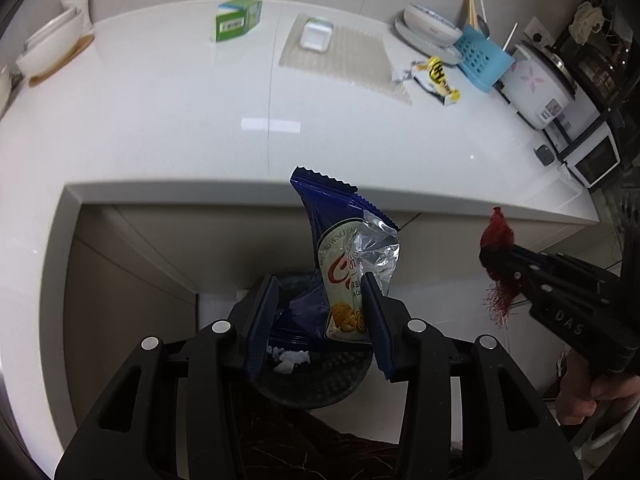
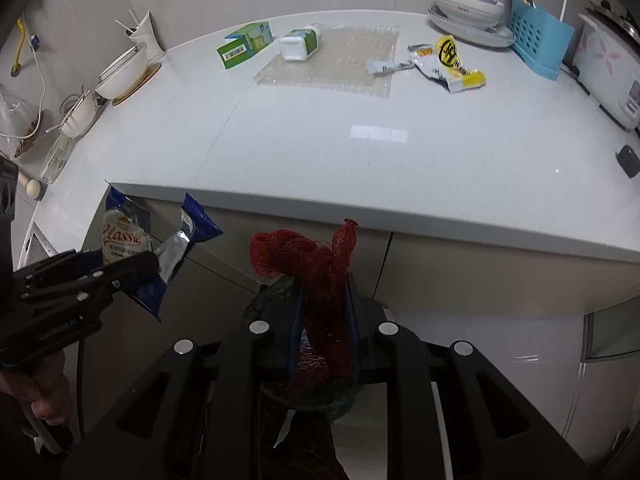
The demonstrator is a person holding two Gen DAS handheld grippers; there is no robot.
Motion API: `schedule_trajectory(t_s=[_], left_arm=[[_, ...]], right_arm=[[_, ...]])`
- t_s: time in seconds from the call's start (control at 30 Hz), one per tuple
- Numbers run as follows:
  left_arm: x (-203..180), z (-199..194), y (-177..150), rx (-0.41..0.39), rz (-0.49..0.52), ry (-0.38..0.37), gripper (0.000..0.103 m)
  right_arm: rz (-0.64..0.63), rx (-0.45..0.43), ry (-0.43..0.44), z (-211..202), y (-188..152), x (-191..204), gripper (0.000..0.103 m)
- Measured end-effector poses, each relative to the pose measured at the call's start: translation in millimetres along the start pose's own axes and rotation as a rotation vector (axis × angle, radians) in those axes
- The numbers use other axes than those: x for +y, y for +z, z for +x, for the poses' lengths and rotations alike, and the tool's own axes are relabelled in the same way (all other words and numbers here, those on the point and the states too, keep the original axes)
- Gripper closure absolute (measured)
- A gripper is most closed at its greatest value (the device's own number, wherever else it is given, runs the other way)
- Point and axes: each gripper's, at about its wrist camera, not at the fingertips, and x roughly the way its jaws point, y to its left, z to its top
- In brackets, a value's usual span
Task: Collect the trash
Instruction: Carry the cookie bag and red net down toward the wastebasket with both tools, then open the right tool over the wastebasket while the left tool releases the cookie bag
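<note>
My left gripper (image 1: 322,292) has its jaws partly apart, with a blue cookie wrapper (image 1: 346,248) between them, leaning on the right finger, above a dark bin (image 1: 320,376) that holds white scraps. The wrapper also shows in the right wrist view (image 2: 132,240), with the left gripper (image 2: 120,268) around it. My right gripper (image 2: 322,292) is shut on a red mesh net (image 2: 320,272) over the dark bin (image 2: 312,396). In the left wrist view the right gripper (image 1: 496,264) holds the net (image 1: 498,248) at the right. A yellow wrapper (image 2: 452,62) and a silver wrapper (image 2: 386,66) lie on the counter.
The white counter (image 2: 360,140) carries a green box (image 2: 244,46), a white bottle (image 2: 298,42) on bubble wrap (image 2: 340,64), bowls (image 2: 468,4), a blue caddy (image 2: 538,36), a rice cooker (image 2: 608,68) and dishes (image 2: 120,72) at the left.
</note>
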Motion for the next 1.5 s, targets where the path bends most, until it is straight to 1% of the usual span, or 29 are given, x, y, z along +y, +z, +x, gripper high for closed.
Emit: schedule_trajectory(t_s=[0.1, 0.17, 0.2, 0.3, 0.47, 0.6, 0.73, 0.8, 0.9, 0.97, 1.03, 1.13, 1.27, 1.3, 1.37, 1.5], left_arm=[[6.5, 10.2, -13.8, 0.019, -0.016, -0.007, 0.061], [11.1, 19.4, -21.0, 0.051, -0.026, 0.006, 0.061], [13.4, 23.3, -24.6, 0.062, -0.032, 0.000, 0.061], [15.2, 31.5, -33.2, 0.074, -0.018, 0.000, 0.061], [21.6, 44.8, -43.7, 0.089, -0.021, 0.001, 0.061], [25.4, 55.4, -50.3, 0.109, -0.019, 0.017, 0.061], [31.8, 63.4, -55.0, 0.123, -0.030, 0.022, 0.061], [34.2, 71.6, -57.0, 0.148, -0.032, 0.034, 0.061], [39.3, 80.7, -60.4, 0.166, -0.041, 0.046, 0.061], [41.3, 85.1, -62.7, 0.174, -0.045, 0.053, 0.061], [44.7, 89.8, -63.2, 0.187, -0.059, 0.060, 0.061], [48.3, 91.2, -62.7, 0.187, -0.070, 0.068, 0.061], [51.6, 91.0, -60.6, 0.185, -0.088, 0.072, 0.061], [52.1, 91.0, -59.7, 0.186, -0.090, 0.074, 0.061], [53.2, 91.4, -58.9, 0.187, -0.096, 0.077, 0.061], [52.9, 92.1, -59.4, 0.192, -0.099, 0.087, 0.061]], right_arm=[[-0.010, -0.010, 0.011, 7.4, -13.4, 1.6, 0.086], [-0.018, -0.004, 0.007, 15.3, -21.1, 2.5, 0.086], [-0.015, 0.001, 0.014, 19.6, -25.3, 2.2, 0.086], [-0.011, 0.013, 0.033, 31.8, -35.6, 3.0, 0.086], [-0.008, 0.044, 0.052, 51.5, -45.8, 5.0, 0.086], [0.001, 0.092, 0.078, 74.7, -50.2, 5.0, 0.085], [-0.018, 0.134, 0.074, 98.0, -53.3, 10.7, 0.085], [-0.022, 0.155, 0.075, 109.0, -55.3, 13.5, 0.085], [-0.015, 0.208, 0.059, 127.8, -60.2, 13.8, 0.085], [-0.005, 0.228, 0.070, 136.4, -62.4, 14.0, 0.085], [-0.023, 0.242, 0.059, 144.1, -63.8, 17.9, 0.084], [-0.035, 0.280, 0.065, 153.5, -65.1, 22.4, 0.081], [-0.044, 0.289, 0.072, 157.8, -64.8, 25.5, 0.075], [-0.045, 0.291, 0.075, 158.9, -64.3, 26.3, 0.070], [-0.043, 0.287, 0.079, 160.5, -64.8, 25.3, 0.065], [-0.040, 0.290, 0.084, 165.7, -66.2, 25.1, 0.052]])
